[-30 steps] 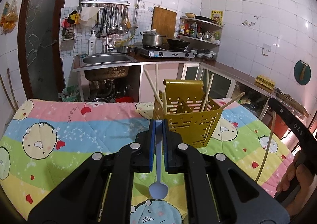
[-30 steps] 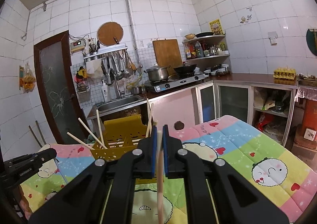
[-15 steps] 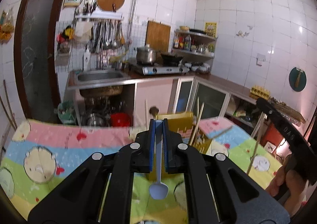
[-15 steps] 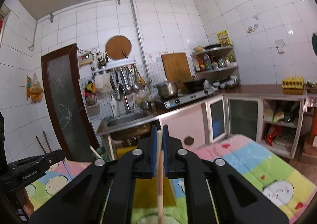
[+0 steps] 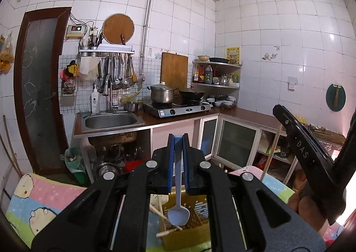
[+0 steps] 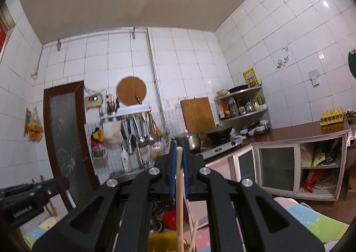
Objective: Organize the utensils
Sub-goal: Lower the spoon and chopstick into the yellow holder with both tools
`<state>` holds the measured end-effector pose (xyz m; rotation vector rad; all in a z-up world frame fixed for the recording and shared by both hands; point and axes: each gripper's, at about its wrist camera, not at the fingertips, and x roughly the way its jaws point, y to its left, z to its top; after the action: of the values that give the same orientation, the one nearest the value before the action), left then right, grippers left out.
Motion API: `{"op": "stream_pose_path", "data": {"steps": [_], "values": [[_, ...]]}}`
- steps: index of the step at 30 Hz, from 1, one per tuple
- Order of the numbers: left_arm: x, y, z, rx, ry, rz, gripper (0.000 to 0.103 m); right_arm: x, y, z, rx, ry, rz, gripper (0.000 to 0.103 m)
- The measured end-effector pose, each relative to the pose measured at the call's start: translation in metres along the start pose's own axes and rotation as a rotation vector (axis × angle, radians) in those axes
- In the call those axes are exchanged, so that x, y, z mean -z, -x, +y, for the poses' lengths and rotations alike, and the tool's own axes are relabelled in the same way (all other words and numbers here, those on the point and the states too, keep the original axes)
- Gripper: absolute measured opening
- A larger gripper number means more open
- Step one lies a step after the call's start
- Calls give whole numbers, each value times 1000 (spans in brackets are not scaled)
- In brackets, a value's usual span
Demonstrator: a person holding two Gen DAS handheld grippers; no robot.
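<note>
While the left gripper (image 5: 178,140) clamps a spoon (image 5: 178,214) and the right gripper (image 6: 178,149) a chopstick (image 6: 179,203), both need lowering into the yellow holder (image 5: 189,232).

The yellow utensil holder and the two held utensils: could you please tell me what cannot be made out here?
- Left wrist view: the yellow holder is mostly hidden behind the left claw, so its compartments cannot be counted.
- Right wrist view: the chopstick runs off the bottom edge, hiding its lower end.
- Left wrist view: the blue spoon handle's top is covered by the pads.
</note>
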<state>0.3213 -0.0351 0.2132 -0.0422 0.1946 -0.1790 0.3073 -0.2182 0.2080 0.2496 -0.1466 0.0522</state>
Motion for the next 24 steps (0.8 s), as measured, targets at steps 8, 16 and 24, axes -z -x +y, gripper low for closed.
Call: {"op": "stream_pose_path", "data": {"steps": [8,16,24], "values": [[23,-31,0,-1,-3,19,6,20,-26,7,6,23,-46,6],[50,-58,11,8,38,83,6,49,-34,13,-19,82,35,6],[74,-81,25,8,75,227,7,75,-31,8,-14,139,200,6]]}}
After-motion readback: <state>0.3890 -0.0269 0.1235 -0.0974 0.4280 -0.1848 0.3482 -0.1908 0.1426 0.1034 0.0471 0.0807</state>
